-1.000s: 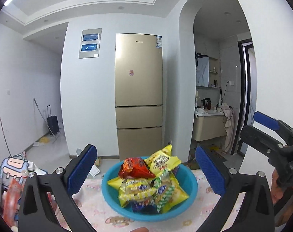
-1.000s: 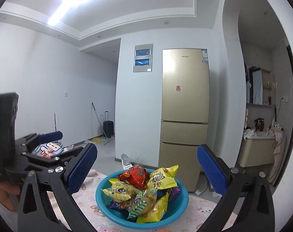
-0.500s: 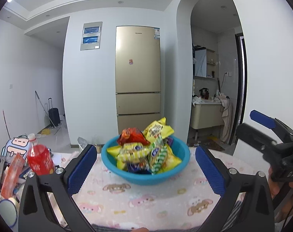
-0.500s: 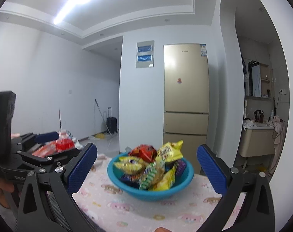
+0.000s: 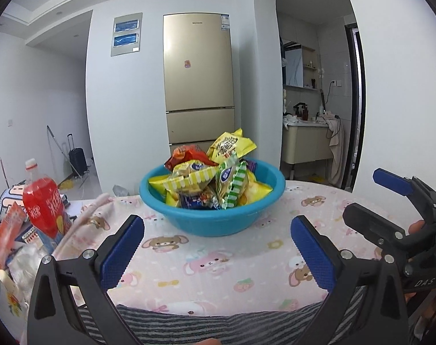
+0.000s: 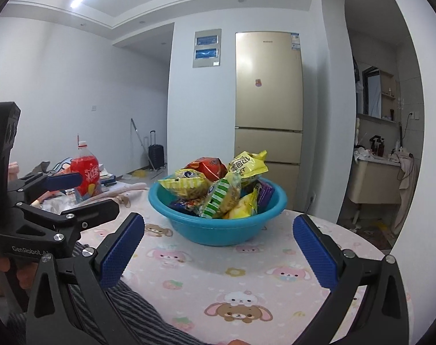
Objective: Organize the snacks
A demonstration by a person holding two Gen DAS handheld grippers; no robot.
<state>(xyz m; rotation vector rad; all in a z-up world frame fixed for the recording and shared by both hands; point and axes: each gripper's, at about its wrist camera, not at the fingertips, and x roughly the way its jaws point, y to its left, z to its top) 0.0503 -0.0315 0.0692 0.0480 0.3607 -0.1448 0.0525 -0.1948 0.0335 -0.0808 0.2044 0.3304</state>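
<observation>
Blue basin (image 5: 215,221) — round plastic, standing on the bench (image 5: 218,264) near its far middle, heaped above the rim with snack packets (image 5: 212,181). Contents visible: a yellow bag (image 5: 231,145) upright at the far top; an orange-red bag (image 5: 186,155) to its left; a yellow-and-white striped packet (image 5: 189,178) at the front; a green-and-white striped packet (image 5: 232,187) leaning right of centre; a dark blue packet (image 5: 198,201) low at the near wall; a purple wrapper (image 6: 264,192) at the far right wall.

Bench covering — pink cloth printed with cartoon rabbits and bears; a grey striped fabric (image 5: 218,325) lies along the near edge.

Left gripper (image 5: 216,251) — fingers spread wide, holding nothing, held over the near part of the bench with the basin beyond and between the blue pads (image 5: 121,251).

Right gripper (image 6: 218,251) — fingers likewise wide apart and empty, short of the basin; in the left view it stands at the right, beside the bench edge.

Red drink bottle (image 5: 44,201) — white cap, upright at the left end of the bench amid loose clutter, well apart from the basin.

Background — gold refrigerator (image 5: 199,80) against the far wall; a dark suitcase (image 5: 77,158) on the floor at far left; a washbasin alcove through the arch at right.
</observation>
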